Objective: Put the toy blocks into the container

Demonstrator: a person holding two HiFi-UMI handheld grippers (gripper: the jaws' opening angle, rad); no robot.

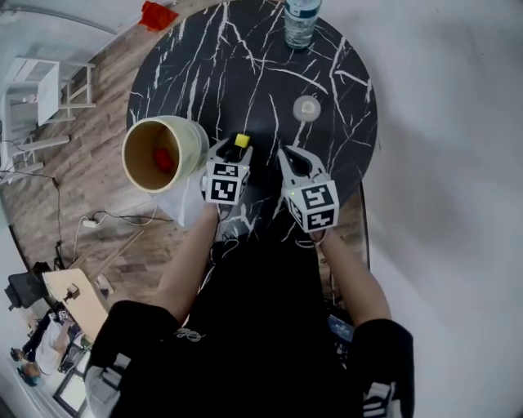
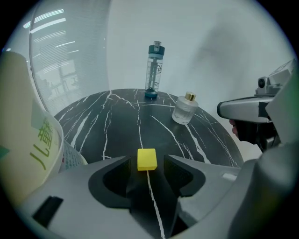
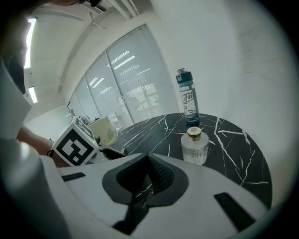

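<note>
A small yellow block (image 1: 242,140) (image 2: 146,159) lies on the black marble table (image 1: 245,65), just in front of me. My left gripper (image 1: 236,148) (image 2: 147,164) is open, with the block between its fingertips and a gap on each side. To the left stands a cream paper container (image 1: 163,151) (image 2: 32,149) with a red block (image 1: 164,159) inside. My right gripper (image 1: 288,155) (image 3: 149,159) hovers to the right of the left one, shut with nothing in it.
A blue-capped water bottle (image 1: 301,20) (image 2: 154,70) (image 3: 188,100) stands at the table's far edge. A small glass bottle with a gold cap (image 1: 306,107) (image 2: 183,108) (image 3: 195,145) sits mid-table. A white bag (image 1: 181,200) lies under the container. The table's rim is close behind both grippers.
</note>
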